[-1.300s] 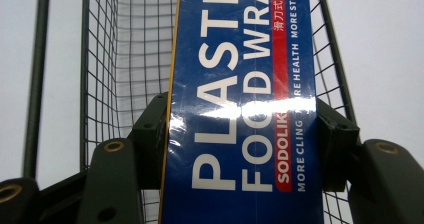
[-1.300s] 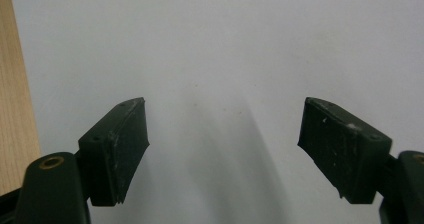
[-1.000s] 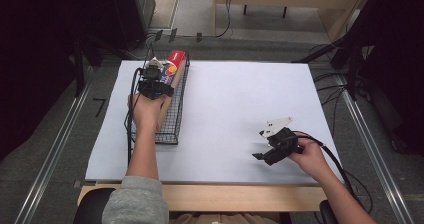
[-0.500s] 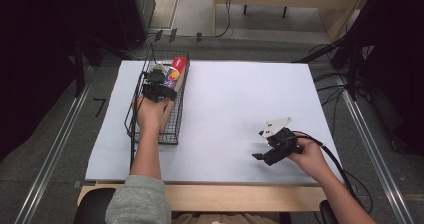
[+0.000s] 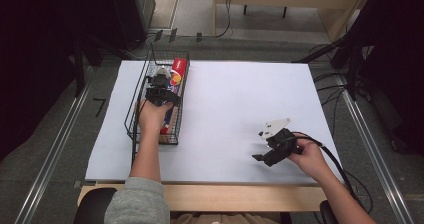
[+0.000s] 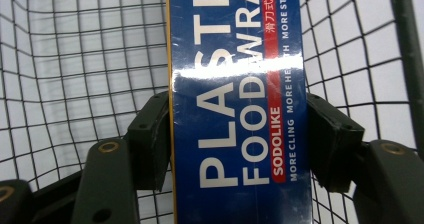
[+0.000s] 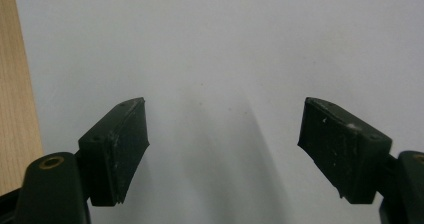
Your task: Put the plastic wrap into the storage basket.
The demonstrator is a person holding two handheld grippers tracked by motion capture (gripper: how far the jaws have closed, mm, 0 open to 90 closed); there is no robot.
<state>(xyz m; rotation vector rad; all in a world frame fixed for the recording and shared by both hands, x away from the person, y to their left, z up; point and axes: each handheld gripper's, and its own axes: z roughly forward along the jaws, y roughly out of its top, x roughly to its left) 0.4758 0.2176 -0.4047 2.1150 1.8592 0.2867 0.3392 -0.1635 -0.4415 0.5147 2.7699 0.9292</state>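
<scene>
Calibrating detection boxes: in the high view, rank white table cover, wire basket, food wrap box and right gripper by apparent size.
1. White table cover, far the largest.
2. Wire basket.
3. Food wrap box, partly hidden by the left gripper, so its full extent is unsure.
4. Right gripper, close to the box's visible part; I would not split them firmly.

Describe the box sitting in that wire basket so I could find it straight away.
Look at the white table and find the black wire basket near its left edge. Inside it lies a long, narrow plastic food wrap box, dark blue with big white lettering and a red far end. The left gripper has its jaws against both of its long sides.
</scene>
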